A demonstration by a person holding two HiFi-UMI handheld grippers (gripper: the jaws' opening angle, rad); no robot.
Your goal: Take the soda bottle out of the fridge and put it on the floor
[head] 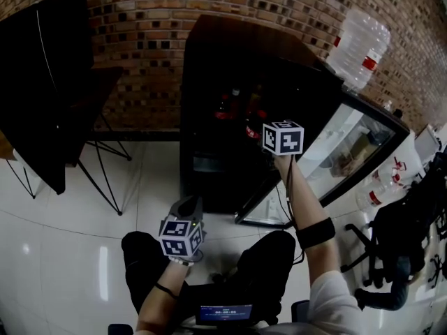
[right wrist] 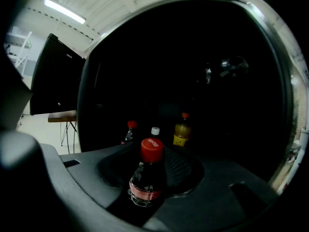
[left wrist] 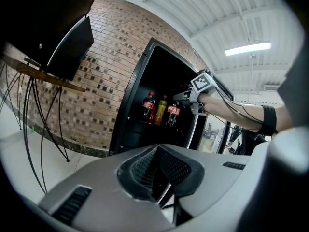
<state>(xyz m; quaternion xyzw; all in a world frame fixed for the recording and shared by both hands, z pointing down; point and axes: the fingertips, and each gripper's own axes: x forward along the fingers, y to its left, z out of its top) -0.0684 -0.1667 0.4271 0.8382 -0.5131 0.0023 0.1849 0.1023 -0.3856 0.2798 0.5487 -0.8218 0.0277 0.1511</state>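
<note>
- head view: the right gripper (head: 265,128) is held out into the open black fridge (head: 209,82). the soda bottle (head: 251,128) shows only as a dim red spot in the dark just beside it. the left gripper (head: 187,204) is low, near the person's knees, above the white floor (head: 70,243), well apart from the bottle.
- left gripper view: the left gripper (left wrist: 157,149) has its jaws pressed together with nothing in them. far ahead, the right gripper (left wrist: 182,96) is at the fridge (left wrist: 128,110) shelf, right by the soda bottle (left wrist: 173,114).
- right gripper view: the soda bottle (right wrist: 146,178), dark with a red cap, stands upright between the jaws of the right gripper (right wrist: 152,151), which squeeze it from both sides. three other bottles (right wrist: 181,132) stand behind it in the fridge.
</note>
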